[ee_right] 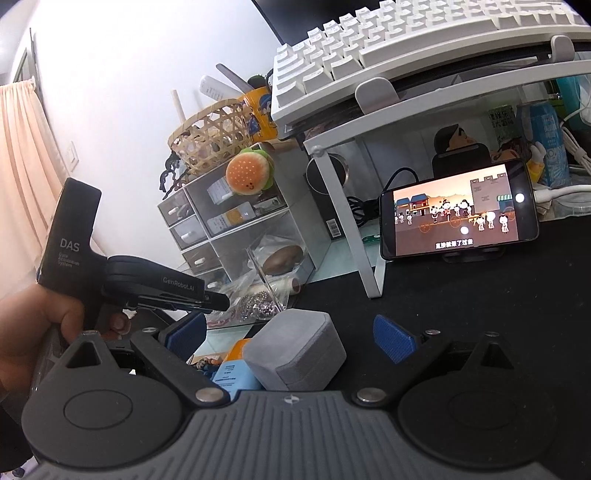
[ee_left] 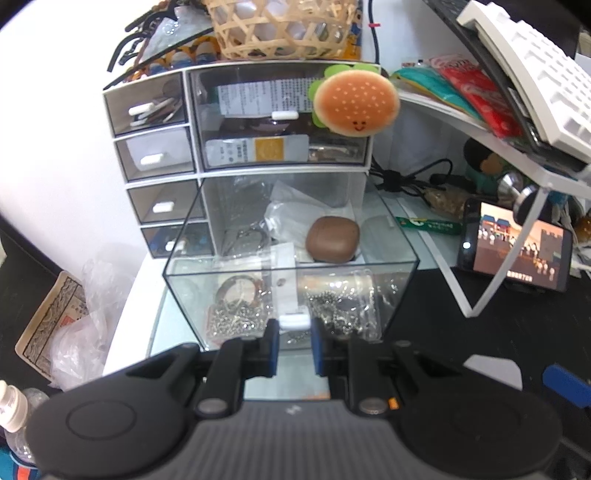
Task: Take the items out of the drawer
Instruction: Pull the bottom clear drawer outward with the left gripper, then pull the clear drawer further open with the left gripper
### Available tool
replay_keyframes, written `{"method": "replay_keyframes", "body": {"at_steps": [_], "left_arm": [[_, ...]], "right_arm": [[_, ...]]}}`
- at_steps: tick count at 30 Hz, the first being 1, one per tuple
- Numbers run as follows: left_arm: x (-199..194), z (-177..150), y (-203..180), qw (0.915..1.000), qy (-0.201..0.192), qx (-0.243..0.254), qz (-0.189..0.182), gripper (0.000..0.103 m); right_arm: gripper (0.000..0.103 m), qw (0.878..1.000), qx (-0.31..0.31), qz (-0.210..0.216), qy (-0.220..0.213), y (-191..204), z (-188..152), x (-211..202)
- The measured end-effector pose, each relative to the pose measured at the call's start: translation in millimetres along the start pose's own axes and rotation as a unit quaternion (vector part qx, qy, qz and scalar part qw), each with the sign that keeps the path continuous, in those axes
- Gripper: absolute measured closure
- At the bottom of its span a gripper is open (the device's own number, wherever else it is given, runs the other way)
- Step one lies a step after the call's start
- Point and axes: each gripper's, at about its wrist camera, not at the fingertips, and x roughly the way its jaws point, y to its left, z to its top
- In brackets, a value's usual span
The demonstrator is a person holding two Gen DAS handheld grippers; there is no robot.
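A clear drawer point(ee_left: 184, 236) stands pulled out from the bottom of a white desk organiser point(ee_left: 195, 122). My left gripper point(ee_left: 294, 326) is shut on the drawer's small white handle point(ee_left: 294, 320). Inside lie a brown rounded case point(ee_left: 332, 239), plastic bags and bags of silver chains point(ee_left: 236, 314). In the right wrist view a hand holds the left gripper point(ee_right: 221, 301) at the drawer front point(ee_right: 266, 273). My right gripper point(ee_right: 290, 334) stands open low over the black desk. A grey velvet box point(ee_right: 295, 347) sits between its blue pads point(ee_right: 393, 339), apart from both.
A phone point(ee_right: 458, 225) playing a video leans under a white stand point(ee_right: 365, 236) that carries a keyboard point(ee_right: 369, 48). A burger plush point(ee_left: 356, 101) hangs on the organiser and a woven basket point(ee_left: 280, 29) sits on top. Crumpled plastic point(ee_left: 85, 332) lies left of the drawer.
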Motion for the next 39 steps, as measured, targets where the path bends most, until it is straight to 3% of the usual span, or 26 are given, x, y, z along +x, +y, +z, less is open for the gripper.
{"method": "replay_keyframes", "body": {"at_steps": [36,39], "left_arm": [[-14,-17,-8,1.0,0.001,-0.007,0.006,0.084],[-10,-14,1,0.9999,0.001,0.007,-0.008,0.084]], "right_arm": [[0.003,1.0,-0.006,-0.011,-0.009,0,0,-12],[0.003,1.0,-0.005,-0.01,-0.009,-1,-1,-12]]}}
